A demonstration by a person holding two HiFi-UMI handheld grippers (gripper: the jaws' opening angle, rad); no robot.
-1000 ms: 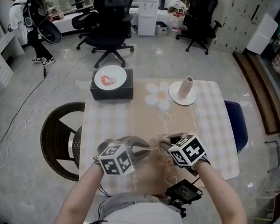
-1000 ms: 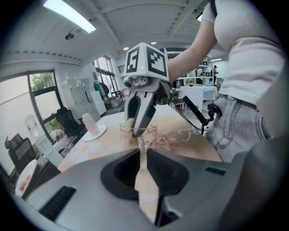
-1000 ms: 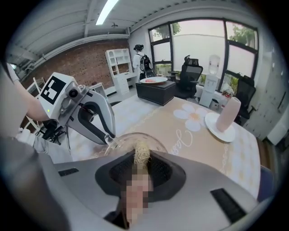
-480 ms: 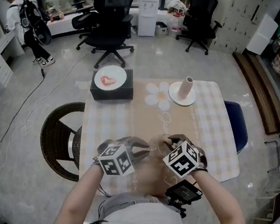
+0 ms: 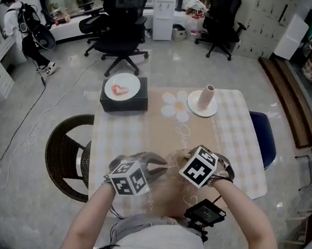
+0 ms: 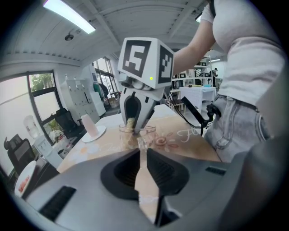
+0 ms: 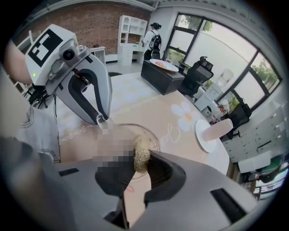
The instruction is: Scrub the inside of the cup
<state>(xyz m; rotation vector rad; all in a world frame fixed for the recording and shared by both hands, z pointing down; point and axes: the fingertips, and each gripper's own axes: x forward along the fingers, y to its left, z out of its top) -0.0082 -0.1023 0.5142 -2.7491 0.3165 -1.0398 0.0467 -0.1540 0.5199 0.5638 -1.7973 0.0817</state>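
Left gripper (image 6: 142, 148) steadies the glass cup (image 6: 150, 134), fingers (image 6: 118, 170) pinching its rim. Right gripper (image 7: 140, 159) clamps a fibrous scrubber (image 7: 142, 151) — pushed inside to scrub.

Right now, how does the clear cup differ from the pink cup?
The clear cup is see-through glass; the pink cup is opaque. The clear cup is clamped at its near wall by the left gripper, while the pink cup stands untouched on a white plate. The right gripper holds a scrubber inside the clear cup; nothing reaches into the pink cup. Both are at the same table.
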